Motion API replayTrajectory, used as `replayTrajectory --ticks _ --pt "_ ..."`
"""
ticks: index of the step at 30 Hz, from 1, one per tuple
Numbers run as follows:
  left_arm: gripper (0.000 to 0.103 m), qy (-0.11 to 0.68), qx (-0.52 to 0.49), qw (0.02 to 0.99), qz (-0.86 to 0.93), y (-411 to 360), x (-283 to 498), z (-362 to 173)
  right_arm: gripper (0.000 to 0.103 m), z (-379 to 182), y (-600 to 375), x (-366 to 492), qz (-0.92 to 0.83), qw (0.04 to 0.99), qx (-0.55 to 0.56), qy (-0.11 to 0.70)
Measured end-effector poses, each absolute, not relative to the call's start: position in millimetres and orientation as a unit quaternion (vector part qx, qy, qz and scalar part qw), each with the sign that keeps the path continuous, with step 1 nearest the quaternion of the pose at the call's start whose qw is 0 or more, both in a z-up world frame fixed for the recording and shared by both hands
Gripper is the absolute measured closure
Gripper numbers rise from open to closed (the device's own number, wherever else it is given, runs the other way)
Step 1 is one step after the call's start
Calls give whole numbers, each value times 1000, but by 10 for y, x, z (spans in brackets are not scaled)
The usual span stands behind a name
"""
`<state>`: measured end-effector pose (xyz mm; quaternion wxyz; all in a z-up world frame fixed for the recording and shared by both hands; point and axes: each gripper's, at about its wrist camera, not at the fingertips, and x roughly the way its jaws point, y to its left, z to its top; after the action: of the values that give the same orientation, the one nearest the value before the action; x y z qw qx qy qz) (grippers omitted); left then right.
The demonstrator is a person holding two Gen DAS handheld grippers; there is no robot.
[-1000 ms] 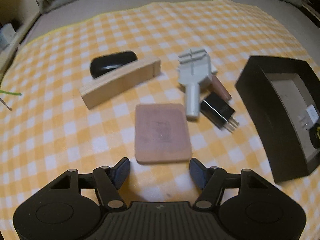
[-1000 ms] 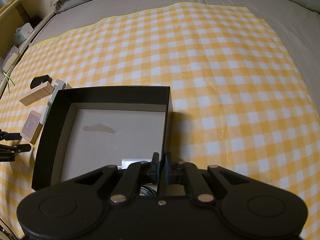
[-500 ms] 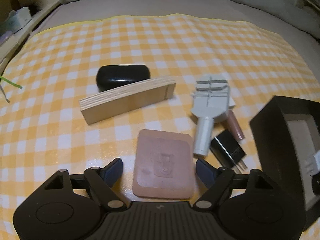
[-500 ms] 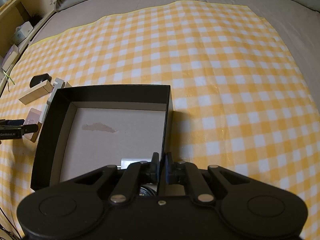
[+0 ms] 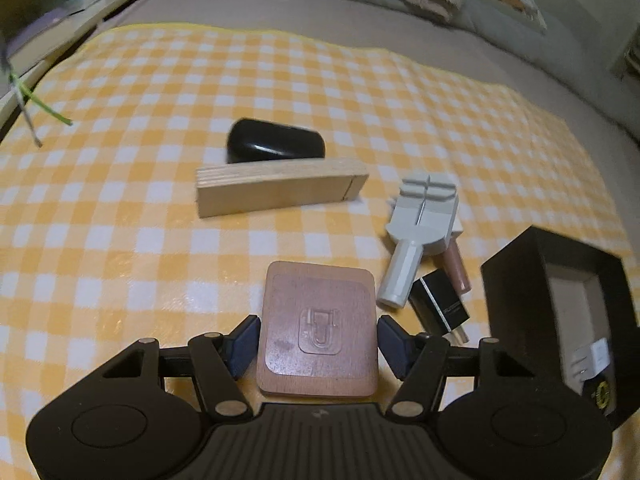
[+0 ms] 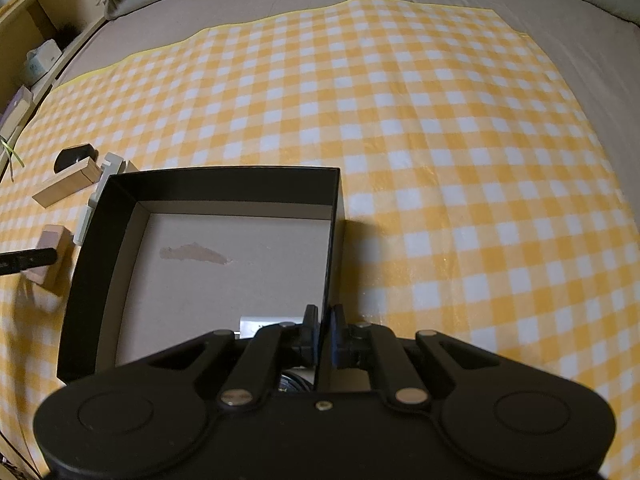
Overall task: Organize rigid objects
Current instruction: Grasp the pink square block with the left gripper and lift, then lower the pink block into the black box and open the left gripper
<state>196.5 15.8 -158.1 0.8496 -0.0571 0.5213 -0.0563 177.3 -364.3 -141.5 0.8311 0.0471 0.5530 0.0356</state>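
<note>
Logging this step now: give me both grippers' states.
Left gripper: open, fingers either side of the flat brown rounded-square wooden block.
Right gripper: shut on the black cardboard box, clamping its wall.

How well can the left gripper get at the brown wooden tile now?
Probably yes. The left gripper has its jaws open on both sides of the wooden tile, and nothing lies between them; the charger sits off to the right.

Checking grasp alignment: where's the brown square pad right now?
Left wrist view, bottom centre: the brown square pad lies on the checked cloth between the open left gripper fingers, grey tool to its right.
</note>
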Motion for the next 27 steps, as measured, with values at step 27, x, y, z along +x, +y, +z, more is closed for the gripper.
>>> replayTrajectory --ticks 27 --pt "39 483 -148 839 -203 -1374 1327 -1195 97 -1462 -3587 1733 37 835 22 549"
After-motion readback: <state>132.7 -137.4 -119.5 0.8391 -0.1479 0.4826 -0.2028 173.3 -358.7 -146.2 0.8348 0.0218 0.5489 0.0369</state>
